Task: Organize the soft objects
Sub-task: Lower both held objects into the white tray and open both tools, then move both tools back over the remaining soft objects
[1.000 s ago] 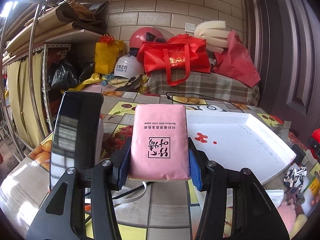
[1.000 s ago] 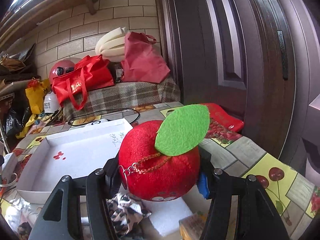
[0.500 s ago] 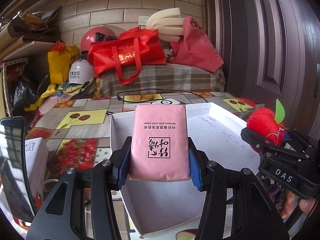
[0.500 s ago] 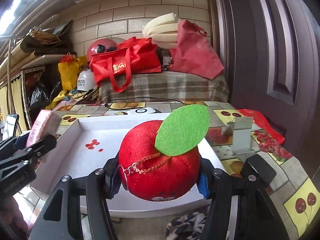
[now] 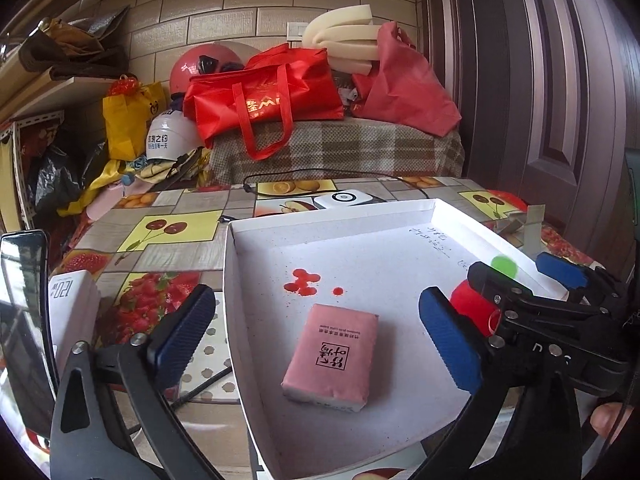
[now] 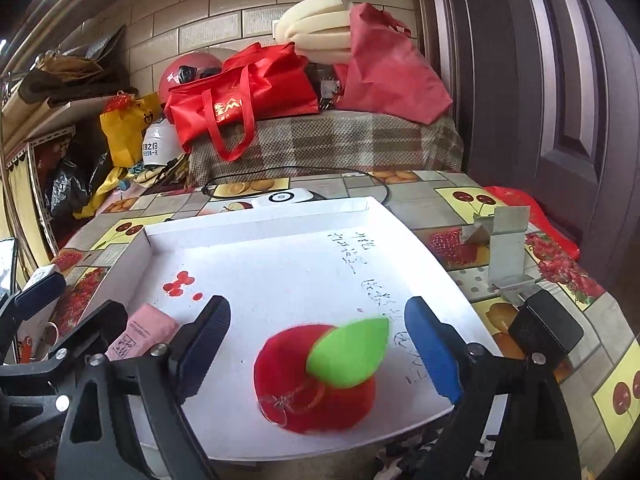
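Observation:
A pink tissue pack (image 5: 332, 356) lies flat in the white cardboard tray (image 5: 328, 216), near its front. My left gripper (image 5: 316, 300) hangs over it with its jaws opening wide, and the pads are clear of the pack. A red plush apple (image 6: 316, 376) with a green felt leaf sits blurred on the tray (image 6: 256, 212) floor. My right gripper (image 6: 318, 312) is above it, jaws opening, touching nothing. In the left wrist view the right gripper (image 5: 520, 276) is at the right with the apple (image 5: 472, 308) behind it. In the right wrist view the pack (image 6: 140, 336) and left gripper (image 6: 68, 308) are at the left.
A phone (image 5: 24, 320) and a white box (image 5: 72, 300) stand left of the tray. A white round device (image 5: 346, 198) with a cable lies behind it. A metal bracket (image 6: 504, 248) and a black block (image 6: 544, 328) are on the right. Red bags and helmets crowd the plaid bench behind.
Both grippers swung over the tray and opened. The pink pack left the left jaws and lies in the tray. The apple left the right jaws and dropped into the tray.

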Tool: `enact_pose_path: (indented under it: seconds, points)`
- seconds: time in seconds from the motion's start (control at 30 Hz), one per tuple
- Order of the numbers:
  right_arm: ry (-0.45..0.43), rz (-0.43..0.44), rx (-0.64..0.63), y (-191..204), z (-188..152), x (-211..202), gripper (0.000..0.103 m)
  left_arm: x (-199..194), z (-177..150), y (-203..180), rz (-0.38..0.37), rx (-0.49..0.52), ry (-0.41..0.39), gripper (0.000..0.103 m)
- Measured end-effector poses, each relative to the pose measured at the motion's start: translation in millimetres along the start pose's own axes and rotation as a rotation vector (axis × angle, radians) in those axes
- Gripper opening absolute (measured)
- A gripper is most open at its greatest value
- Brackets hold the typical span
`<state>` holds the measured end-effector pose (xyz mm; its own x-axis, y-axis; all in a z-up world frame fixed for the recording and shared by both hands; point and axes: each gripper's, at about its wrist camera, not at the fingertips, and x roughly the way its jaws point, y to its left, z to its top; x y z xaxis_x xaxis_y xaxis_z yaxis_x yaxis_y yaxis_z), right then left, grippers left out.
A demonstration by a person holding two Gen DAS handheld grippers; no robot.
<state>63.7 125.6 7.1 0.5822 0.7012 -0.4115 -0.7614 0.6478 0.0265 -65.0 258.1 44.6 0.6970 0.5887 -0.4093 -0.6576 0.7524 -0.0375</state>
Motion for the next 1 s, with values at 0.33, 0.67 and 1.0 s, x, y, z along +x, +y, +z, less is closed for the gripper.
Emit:
enact_pose_path:
  seconds: [0.33, 0.67, 1.0]
  points:
    - [-0.090, -0.020, 0.017, -2.9, -0.7, -16.1, 0.103, -15.4, -5.8, 9.0, -0.013, -0.027, -0.059, 0.103]
    - [-0.130, -0.044, 0.024, -16.9, -12.4, -45.5, 0.103, -31.1, -12.4, 33.1, -0.011, -0.097, -0.041, 0.103]
    - [-0.143, -0.078, 0.027, -25.5, -29.9, -79.0, 0.103, -63.5, -26.8, 43.1, 0.011, -0.089, -0.043, 0.103]
